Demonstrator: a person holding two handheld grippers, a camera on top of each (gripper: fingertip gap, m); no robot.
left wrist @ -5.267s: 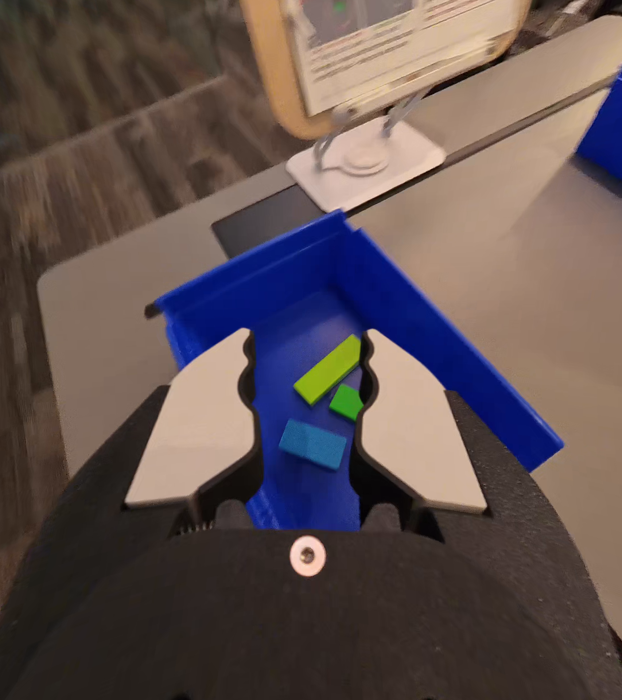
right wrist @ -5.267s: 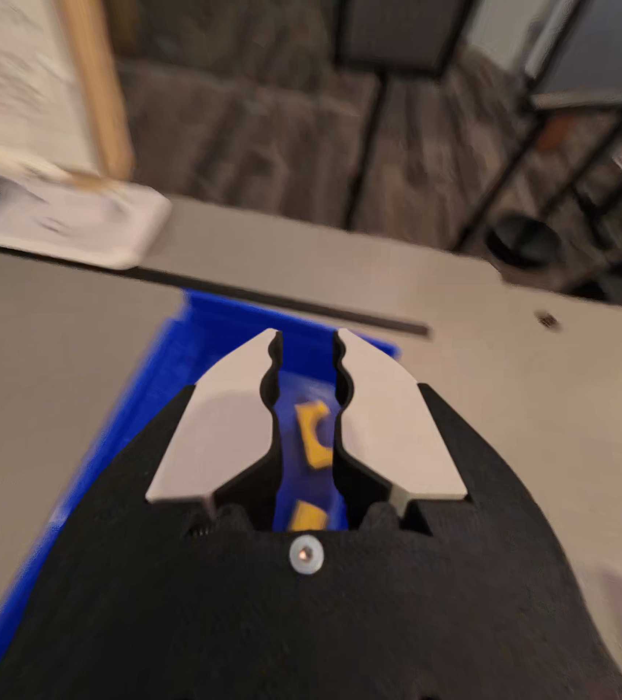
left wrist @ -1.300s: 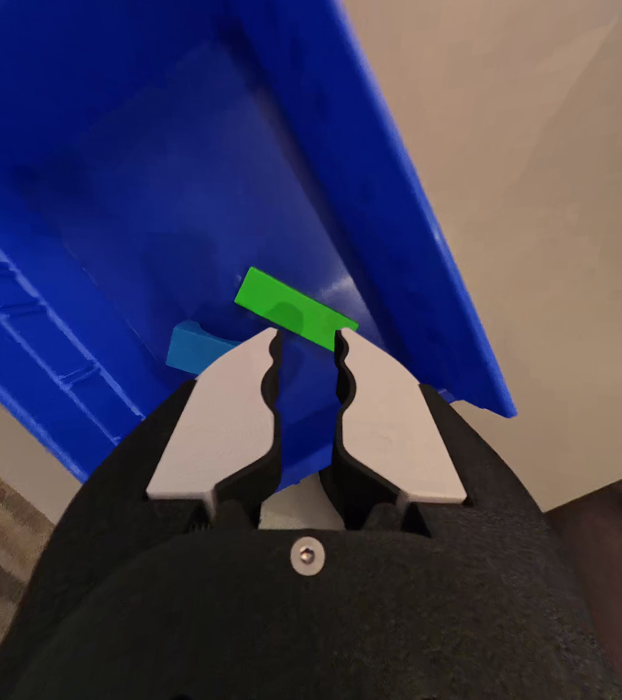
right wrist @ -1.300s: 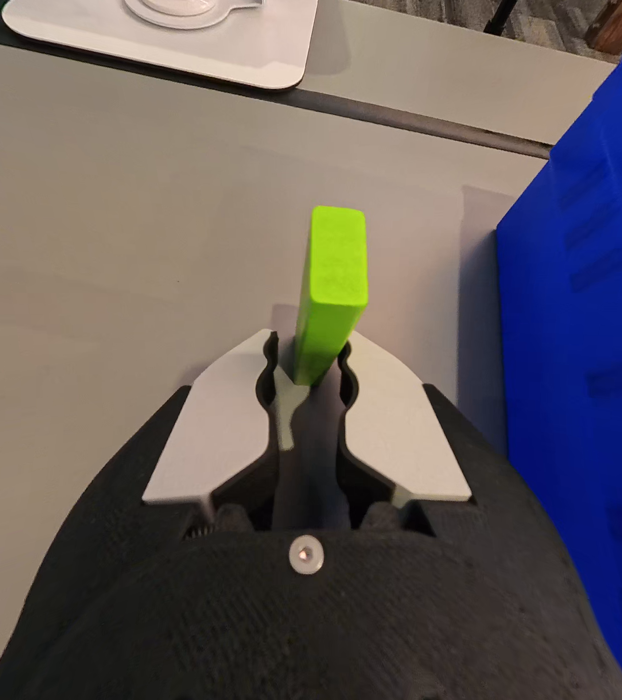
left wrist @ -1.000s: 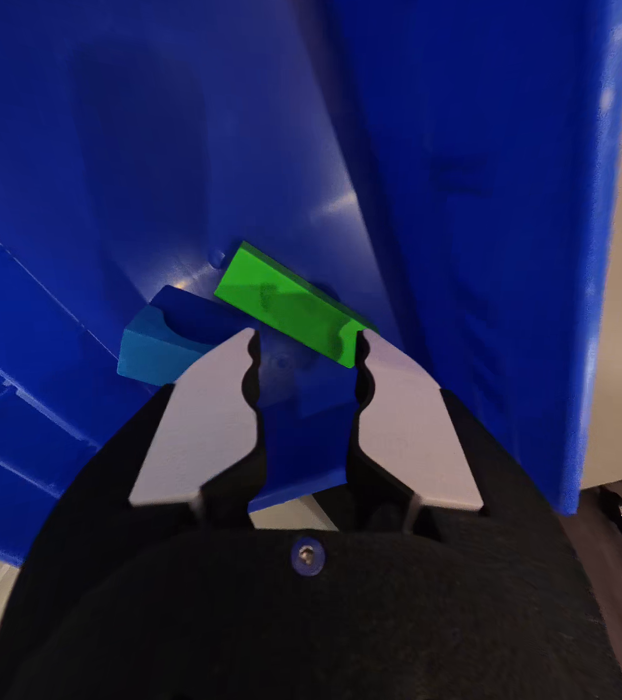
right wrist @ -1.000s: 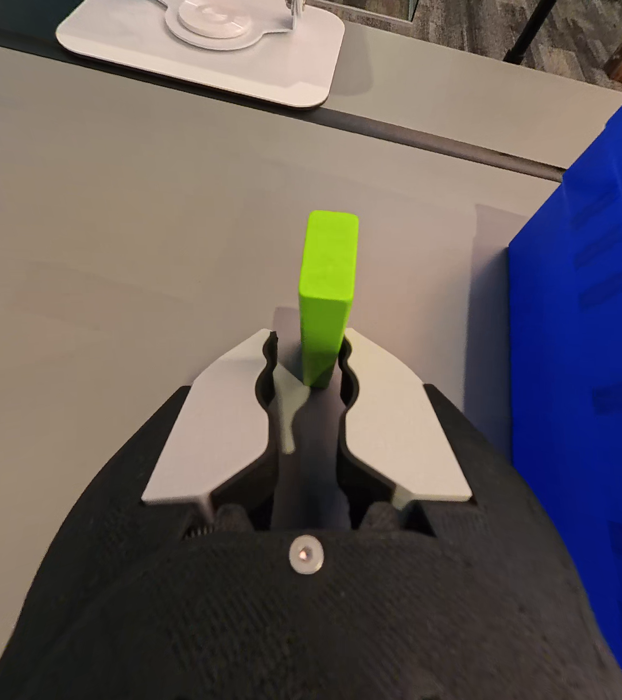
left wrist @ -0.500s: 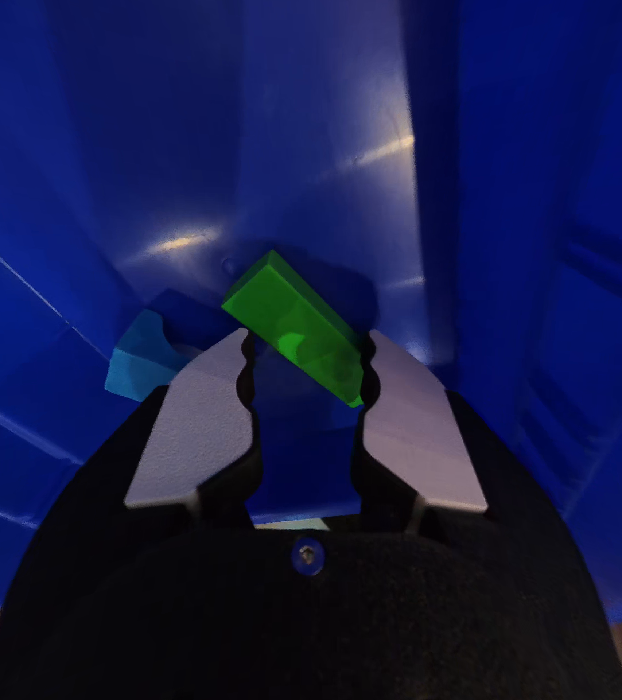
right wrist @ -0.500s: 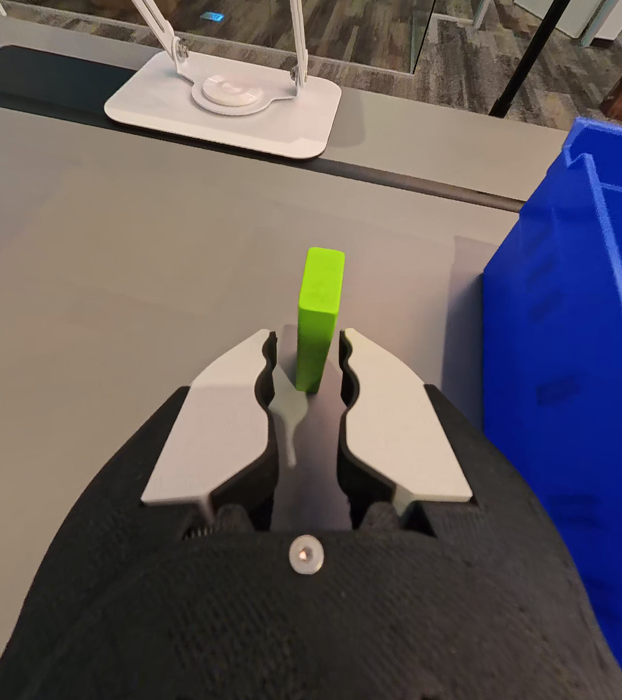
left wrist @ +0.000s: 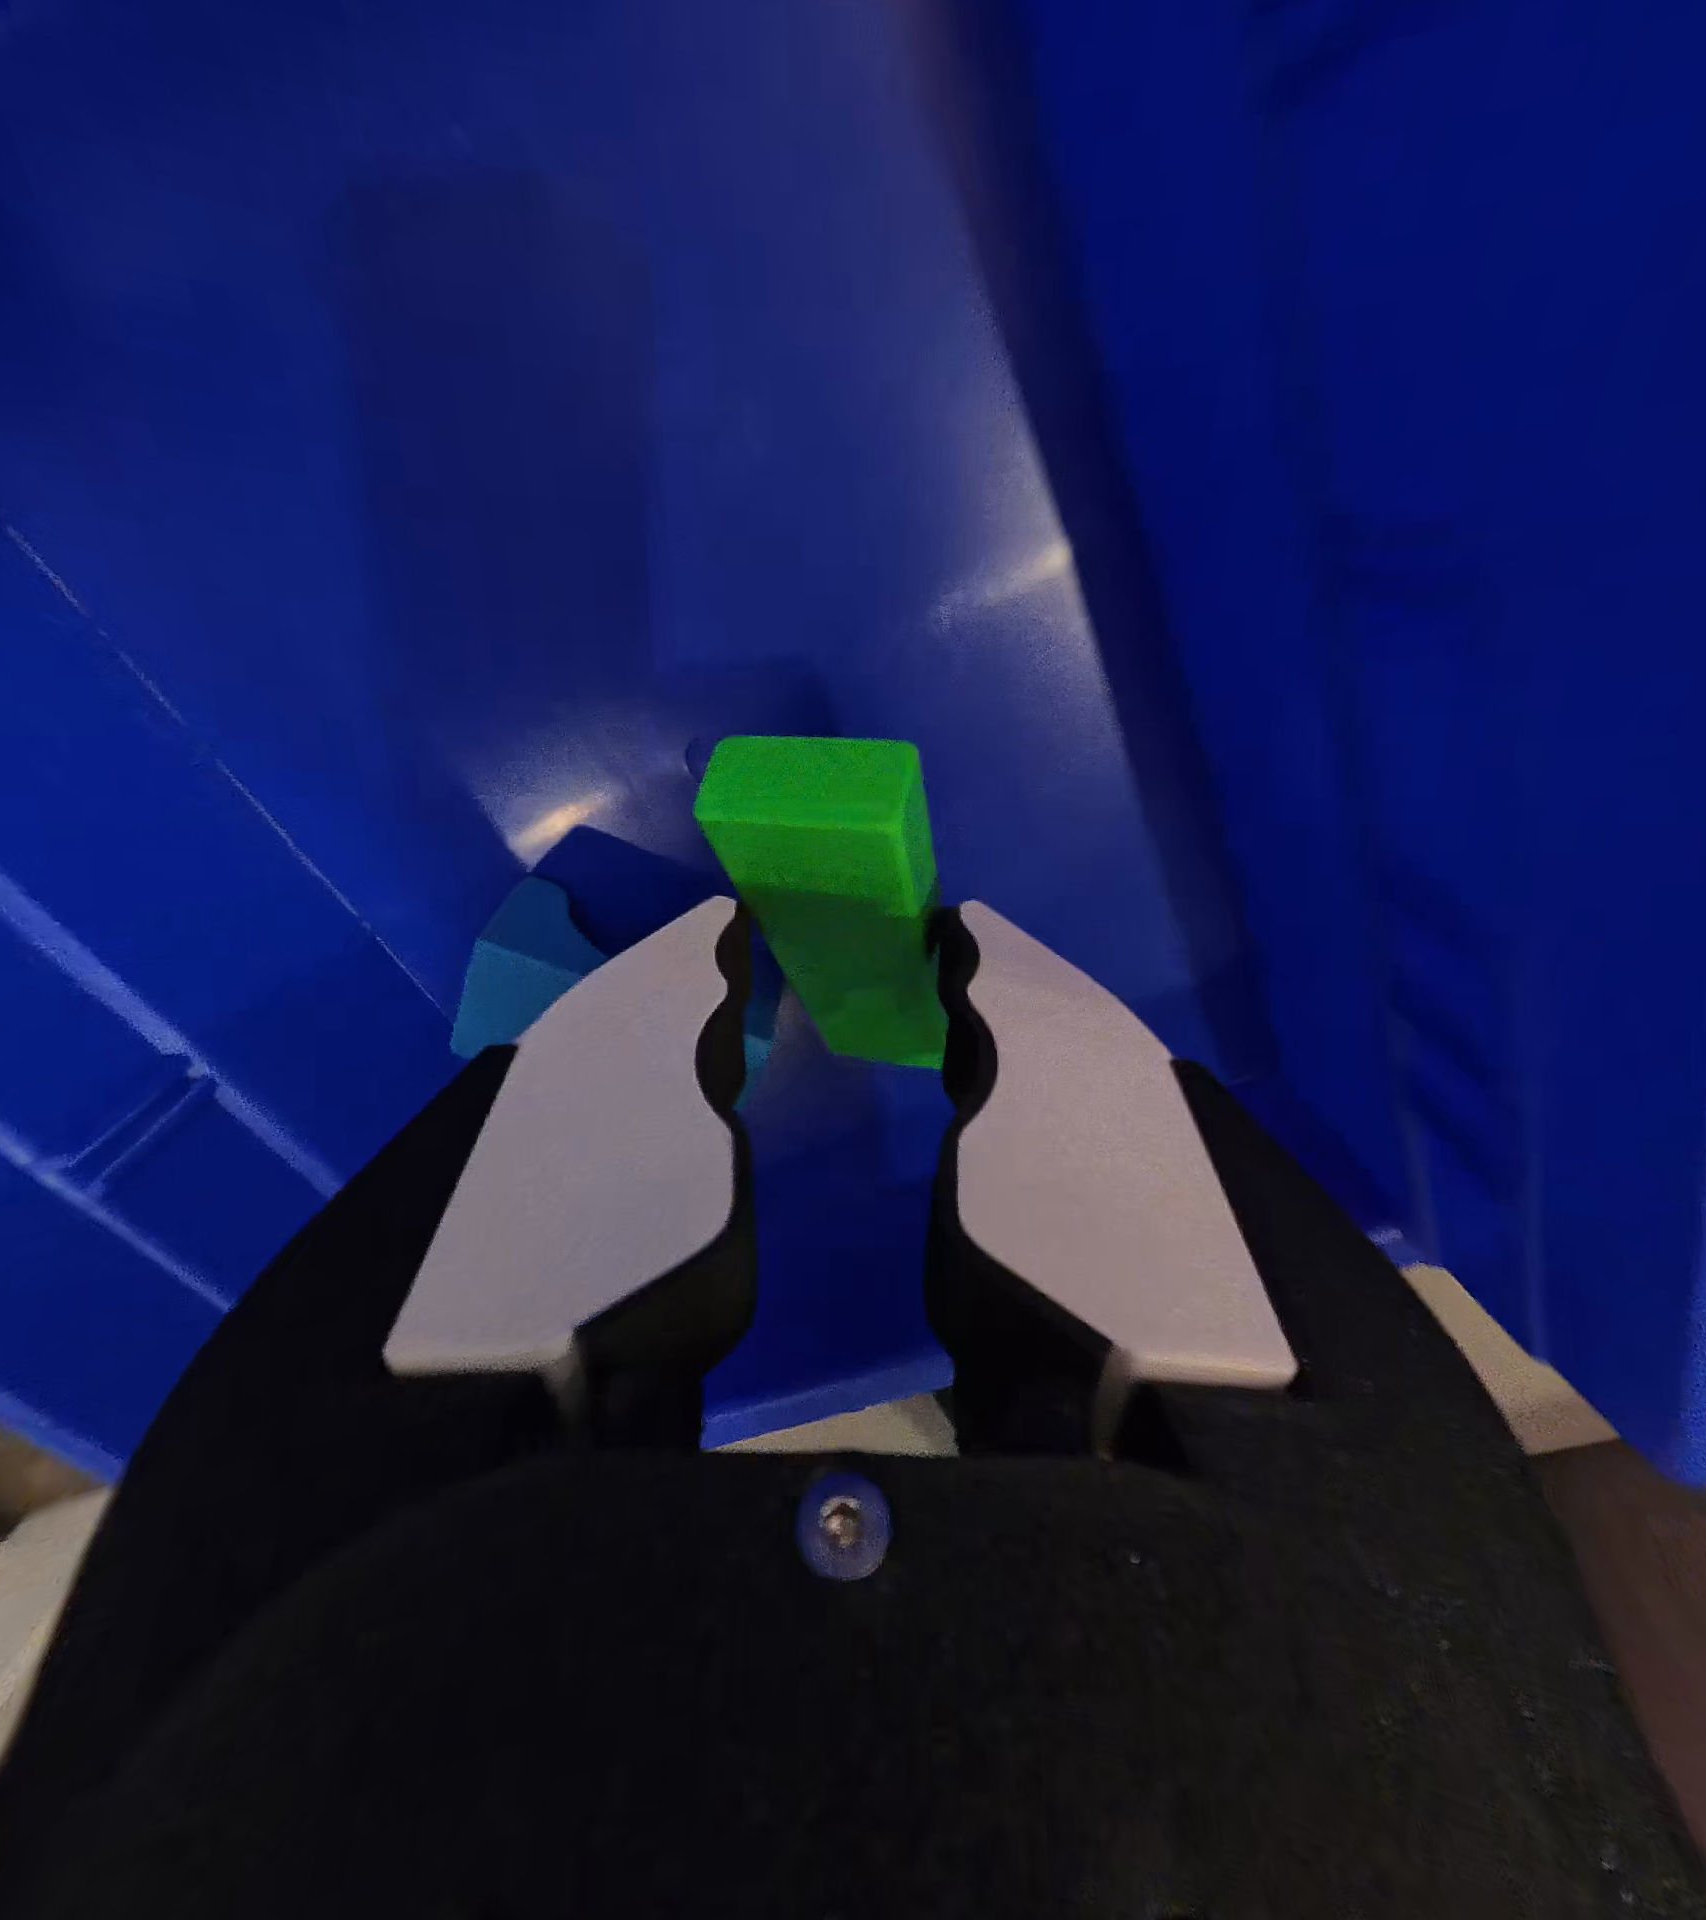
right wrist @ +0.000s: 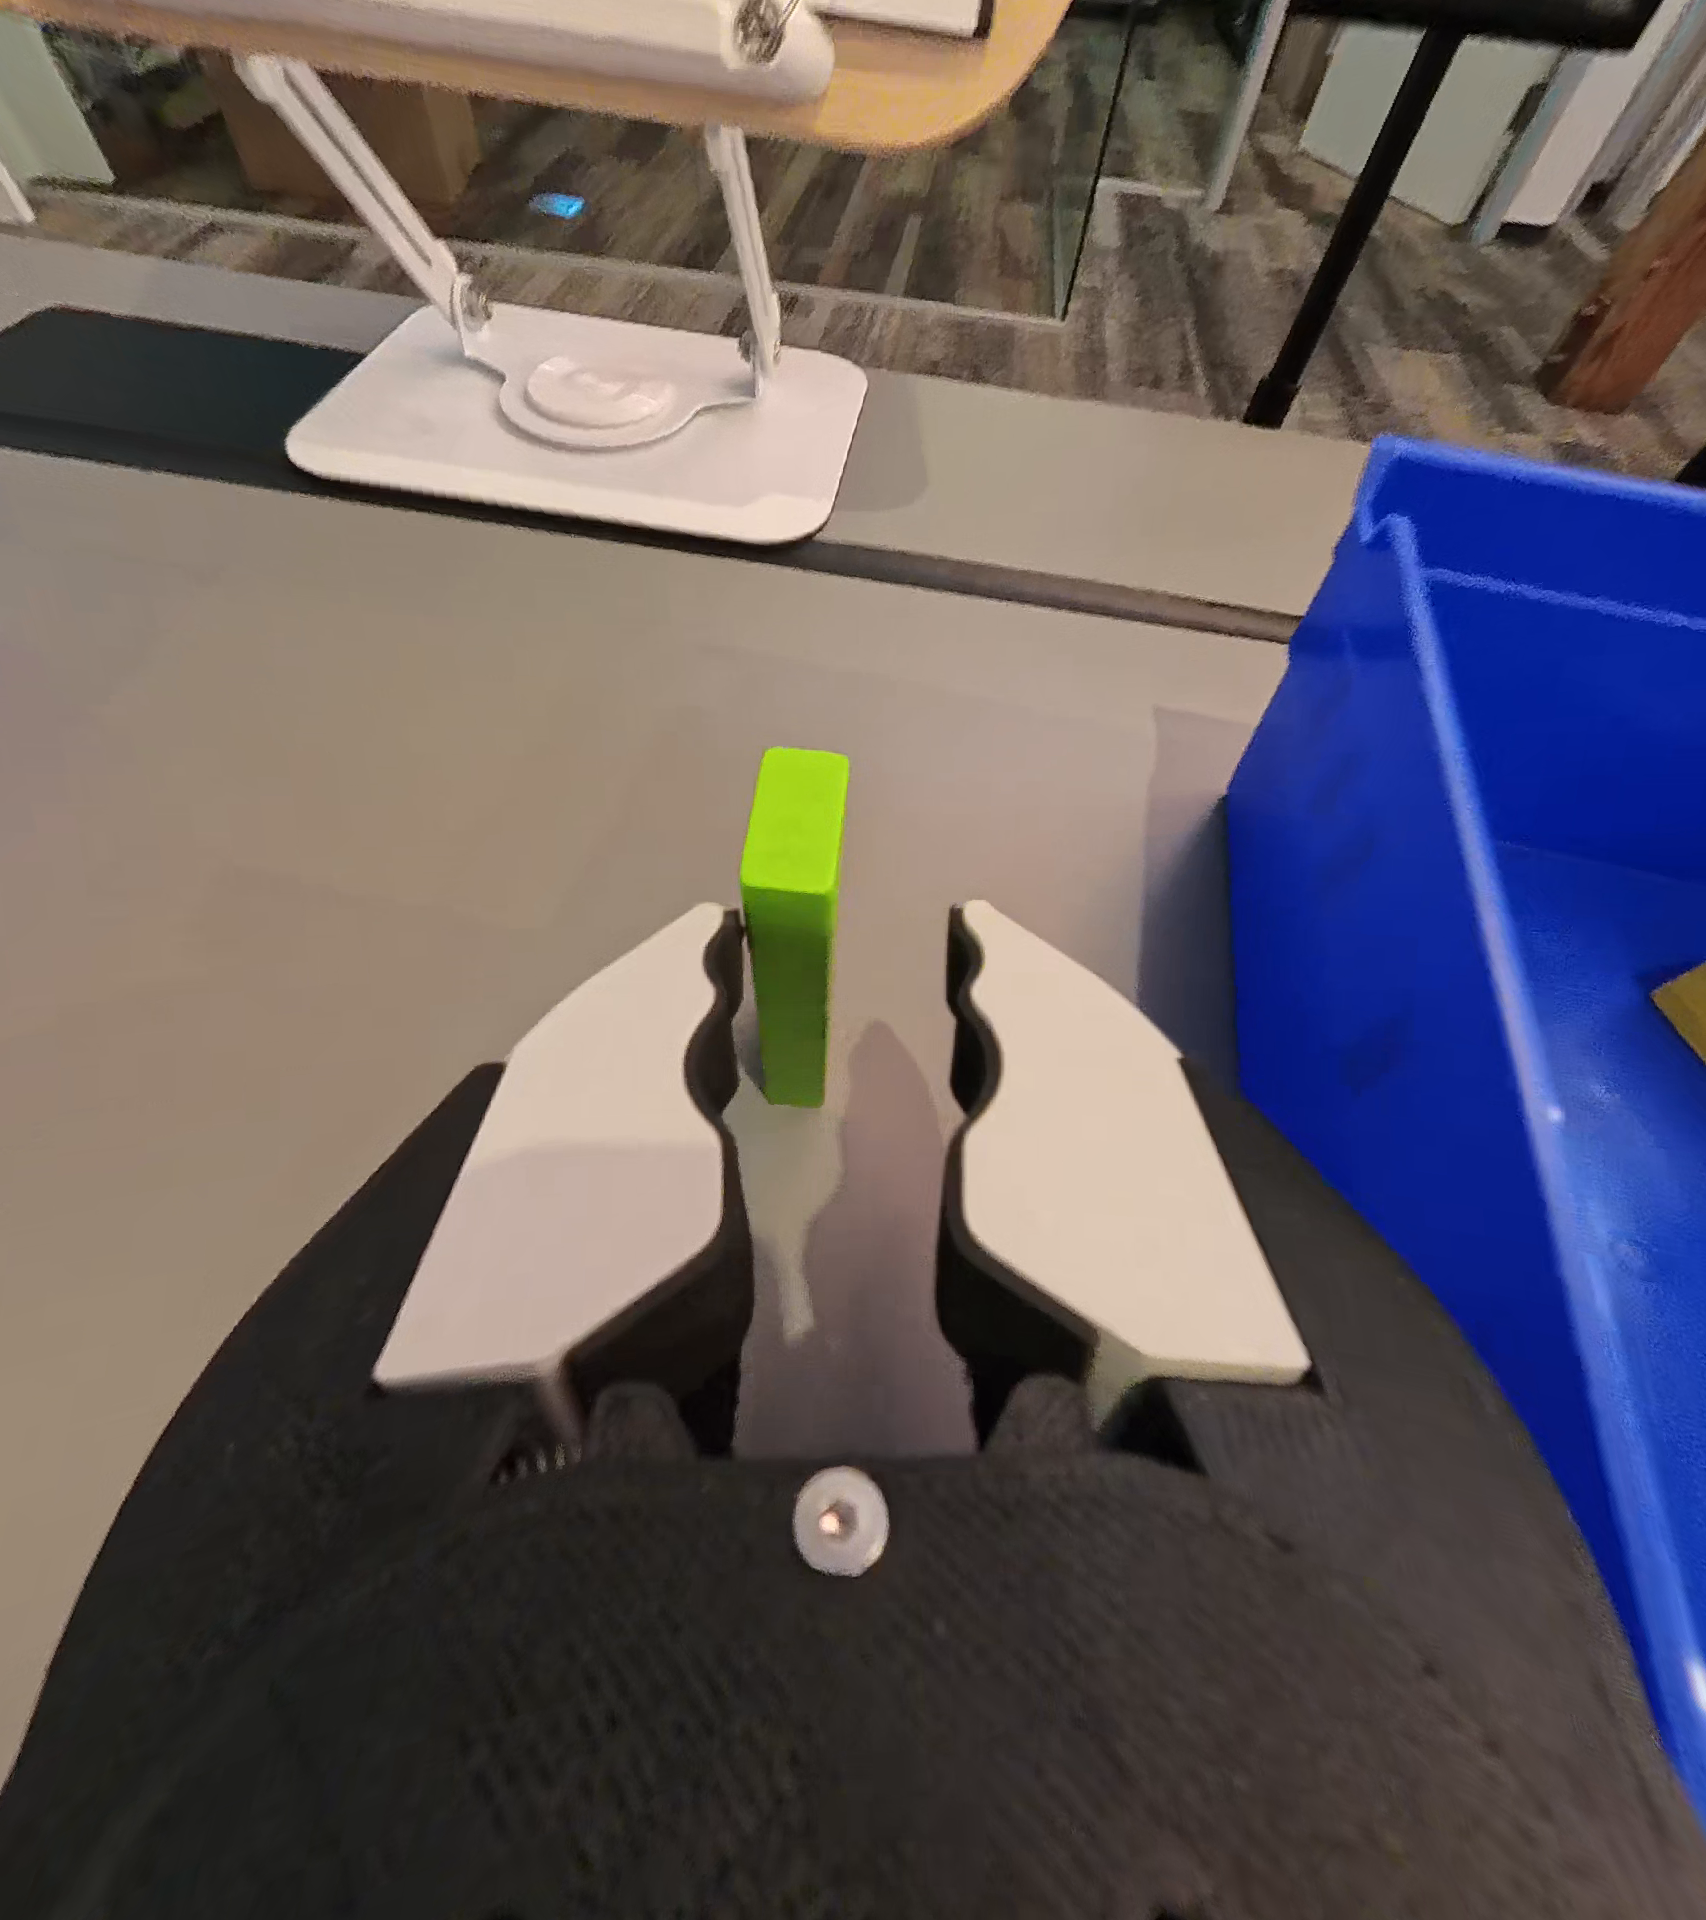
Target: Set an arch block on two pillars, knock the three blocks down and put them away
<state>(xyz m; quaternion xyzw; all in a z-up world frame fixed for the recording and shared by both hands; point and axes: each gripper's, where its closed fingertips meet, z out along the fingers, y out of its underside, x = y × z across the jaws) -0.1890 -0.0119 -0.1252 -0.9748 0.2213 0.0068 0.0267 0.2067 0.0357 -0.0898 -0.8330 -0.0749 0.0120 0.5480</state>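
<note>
Left gripper (left wrist: 838, 914): my fingers clamp the dark green block (left wrist: 833, 904) inside the blue bin (left wrist: 620, 416), light blue arch block (left wrist: 516, 966) just left. Right gripper (right wrist: 838, 914): fingers apart around the upright lime pillar (right wrist: 795, 914) on the bench (right wrist: 309, 779), pillar beside my left finger.

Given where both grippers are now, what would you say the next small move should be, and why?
Probably lift the left gripper up out of the blue bin: it looks shut on the green block, and the lime pillar already stands on the table, the right gripper open around it.

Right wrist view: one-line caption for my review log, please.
Open right tool around an upright lime-green pillar block on the grey table, beside a blue bin.
</note>
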